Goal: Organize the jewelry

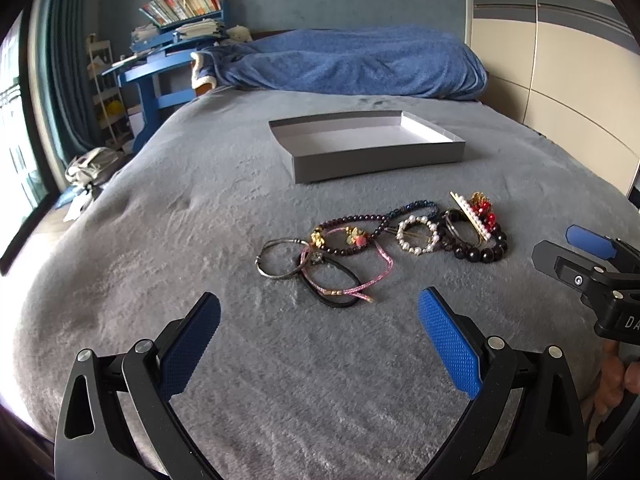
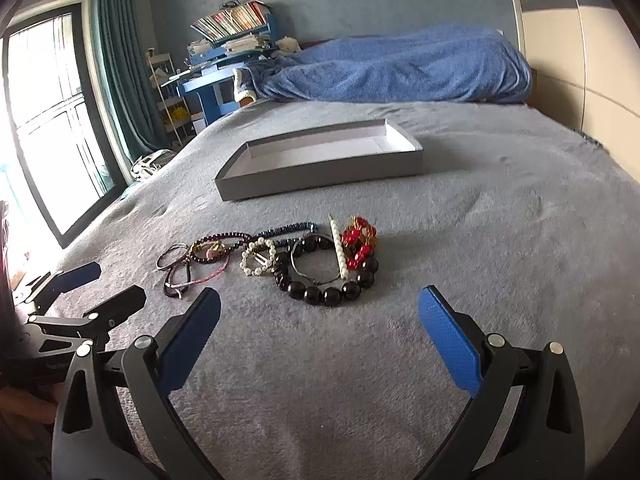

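On the grey blanket (image 1: 160,208), both your left gripper (image 1: 319,312) and right gripper (image 2: 319,312) hang spread wide, and only your right view shows the window (image 2: 48,120) beyond the jewelry (image 2: 280,260).

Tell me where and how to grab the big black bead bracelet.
Take the black bead bracelet with the open right tongs at its near arc, coming from above: it lies flat, that arc is bare, while a pearl clip and red beads cover the far side.
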The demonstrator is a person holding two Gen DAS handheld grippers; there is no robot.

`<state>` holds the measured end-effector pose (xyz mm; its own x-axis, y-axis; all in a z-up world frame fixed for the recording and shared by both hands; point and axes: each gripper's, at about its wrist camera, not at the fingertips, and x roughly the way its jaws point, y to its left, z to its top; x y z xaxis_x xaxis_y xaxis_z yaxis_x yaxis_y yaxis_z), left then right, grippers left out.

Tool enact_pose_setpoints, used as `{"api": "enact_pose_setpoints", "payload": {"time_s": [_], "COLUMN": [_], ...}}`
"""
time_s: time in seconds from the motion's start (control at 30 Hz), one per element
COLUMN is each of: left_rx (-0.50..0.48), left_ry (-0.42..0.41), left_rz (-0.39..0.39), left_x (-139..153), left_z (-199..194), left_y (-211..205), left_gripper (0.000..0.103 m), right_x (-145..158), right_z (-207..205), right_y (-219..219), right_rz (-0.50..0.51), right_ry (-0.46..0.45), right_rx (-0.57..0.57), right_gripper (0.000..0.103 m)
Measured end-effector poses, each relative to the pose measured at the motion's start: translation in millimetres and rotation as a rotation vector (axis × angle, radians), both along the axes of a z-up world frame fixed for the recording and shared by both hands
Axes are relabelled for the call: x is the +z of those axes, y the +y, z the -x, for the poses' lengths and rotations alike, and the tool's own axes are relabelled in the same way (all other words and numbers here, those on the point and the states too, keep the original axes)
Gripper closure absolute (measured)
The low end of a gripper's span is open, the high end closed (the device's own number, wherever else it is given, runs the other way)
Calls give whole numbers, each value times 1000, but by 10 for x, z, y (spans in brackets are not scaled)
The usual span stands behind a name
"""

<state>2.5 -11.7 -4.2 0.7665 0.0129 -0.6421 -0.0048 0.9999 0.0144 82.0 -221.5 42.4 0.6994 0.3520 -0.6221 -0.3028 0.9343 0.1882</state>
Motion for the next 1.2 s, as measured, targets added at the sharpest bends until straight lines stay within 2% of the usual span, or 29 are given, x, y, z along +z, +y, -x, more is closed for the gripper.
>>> {"api": "enact_pose_setpoints", "payload": {"time_s": [0.53,0.67,0.93,1.2], "left_rx": [4,-14,-3,17], "left_ry": [42,39,51,137], "left_rz": [-1,21,17,83], "left_x": [-71,-52,-20,31], "left_z": [-58,-47,-97,-417], "left_y": [16,12,27,297], "left_gripper": [5,5,5,5], "right_x": [-76,-91,-84,-93], "right_z": [-25,-40,-62,-181], "right_y": [20,16,20,33], "right_rz": [-8,-19,-14,-5], "right_ry": [30,48,59,66], "right_rx": [-5,-12,-14,-24], "right_gripper": [5,5,5,5]}}
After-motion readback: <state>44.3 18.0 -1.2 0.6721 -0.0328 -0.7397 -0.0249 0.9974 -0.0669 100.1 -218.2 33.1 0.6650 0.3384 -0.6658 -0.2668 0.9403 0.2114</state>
